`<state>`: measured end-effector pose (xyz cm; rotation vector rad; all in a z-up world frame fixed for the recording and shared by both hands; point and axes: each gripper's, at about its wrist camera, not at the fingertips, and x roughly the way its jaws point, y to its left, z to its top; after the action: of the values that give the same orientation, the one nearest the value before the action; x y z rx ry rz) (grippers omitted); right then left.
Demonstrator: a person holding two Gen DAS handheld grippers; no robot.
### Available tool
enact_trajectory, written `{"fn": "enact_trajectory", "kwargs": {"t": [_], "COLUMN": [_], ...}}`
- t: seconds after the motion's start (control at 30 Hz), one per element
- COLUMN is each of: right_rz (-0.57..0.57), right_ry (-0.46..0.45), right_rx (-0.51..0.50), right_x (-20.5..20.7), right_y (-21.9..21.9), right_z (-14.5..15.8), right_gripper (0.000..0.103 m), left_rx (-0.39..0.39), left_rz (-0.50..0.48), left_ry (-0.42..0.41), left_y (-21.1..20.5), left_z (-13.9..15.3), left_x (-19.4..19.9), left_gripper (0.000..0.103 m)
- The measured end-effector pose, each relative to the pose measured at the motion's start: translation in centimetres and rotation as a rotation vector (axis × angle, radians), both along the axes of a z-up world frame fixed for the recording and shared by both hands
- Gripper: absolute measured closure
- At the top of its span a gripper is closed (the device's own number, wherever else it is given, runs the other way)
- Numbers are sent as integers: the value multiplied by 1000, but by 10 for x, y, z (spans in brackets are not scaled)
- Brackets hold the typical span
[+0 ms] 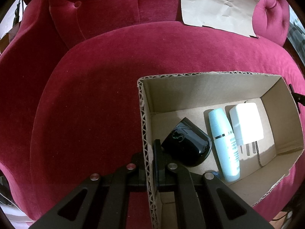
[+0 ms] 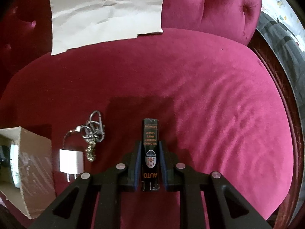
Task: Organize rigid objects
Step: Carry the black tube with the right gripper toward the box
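An open cardboard box (image 1: pixel 209 87) sits on a red velvet sofa seat. Inside lie a black glossy case (image 1: pixel 187 143), a pale blue bottle (image 1: pixel 225 143) and a white charger plug (image 1: pixel 246 124). My left gripper (image 1: pixel 152 152) is shut on the box's left wall, one finger inside and one outside. My right gripper (image 2: pixel 150 148) is shut on a tall black box printed "AUTO" (image 2: pixel 150 152), held above the seat. A second white charger (image 2: pixel 71 162) and a bunch of keys (image 2: pixel 92 133) lie on the seat to its left, beside the cardboard box (image 2: pixel 32 164).
A crumpled sheet of brown paper (image 2: pixel 106 13) leans on the tufted sofa back (image 2: pixel 219 5). The sofa's right edge drops off toward a dark floor (image 2: pixel 282 47).
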<state>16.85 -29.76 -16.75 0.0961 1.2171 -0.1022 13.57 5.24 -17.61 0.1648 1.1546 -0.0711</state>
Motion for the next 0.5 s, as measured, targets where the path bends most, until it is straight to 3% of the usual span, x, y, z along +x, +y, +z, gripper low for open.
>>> {"fn": "enact_trajectory", "kwargs": {"t": [0.5], "right_rz": [35], "right_ry": [-63], "right_rx": [17], "right_x": [-20], "right_y": [24], "right_z": [51], "right_gripper": [85], "left_rx": [1], "left_rz": [1], "left_ry": [-8], "left_y": [-1], "left_z": [0], "left_x": [-3], "left_gripper": [99]}}
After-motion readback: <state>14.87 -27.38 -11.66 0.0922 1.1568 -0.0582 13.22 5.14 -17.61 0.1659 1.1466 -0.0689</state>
